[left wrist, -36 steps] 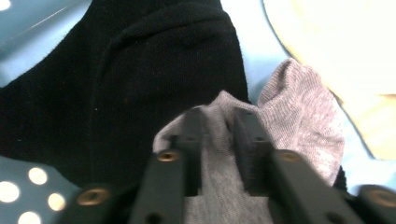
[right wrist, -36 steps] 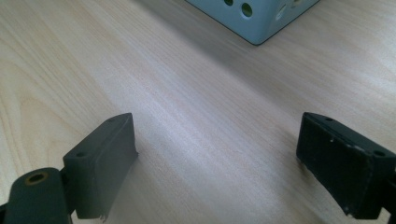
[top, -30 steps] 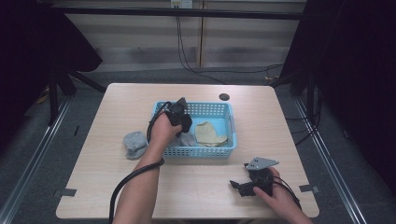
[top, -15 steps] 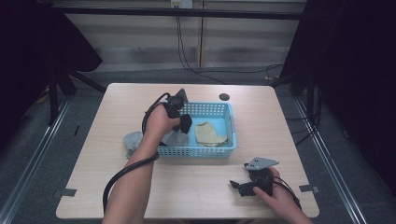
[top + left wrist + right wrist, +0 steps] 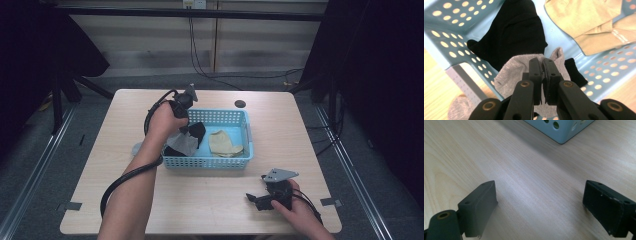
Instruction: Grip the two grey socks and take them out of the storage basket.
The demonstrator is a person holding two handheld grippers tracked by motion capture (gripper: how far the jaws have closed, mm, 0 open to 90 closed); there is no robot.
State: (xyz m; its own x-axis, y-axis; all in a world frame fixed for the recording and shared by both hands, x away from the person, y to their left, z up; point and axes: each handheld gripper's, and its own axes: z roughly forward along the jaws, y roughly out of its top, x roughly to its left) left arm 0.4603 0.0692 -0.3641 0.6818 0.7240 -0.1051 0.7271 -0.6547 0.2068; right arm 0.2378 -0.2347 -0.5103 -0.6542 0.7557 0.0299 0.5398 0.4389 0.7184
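My left gripper [image 5: 186, 116] hangs over the left end of the blue basket [image 5: 210, 162] and is shut on a grey sock [image 5: 182, 143], which dangles from the jaws. In the left gripper view the jaws [image 5: 542, 63] pinch the grey sock [image 5: 516, 75] above a black sock [image 5: 511, 35] and a tan cloth [image 5: 586, 22] lying in the basket [image 5: 446, 32]. My right gripper [image 5: 254, 201] rests open on the table's front right. Its jaws [image 5: 541, 205] stand wide apart over bare wood.
A second grey sock [image 5: 136, 148] lies on the table left of the basket, seen also as a grey lump [image 5: 456, 110]. A dark round spot [image 5: 240, 104] marks the table behind the basket. The basket's corner [image 5: 559, 130] is ahead of my right gripper.
My left gripper has risen and drawn back a little with the grey sock hanging from it, uncovering the black sock. The right gripper has not moved.
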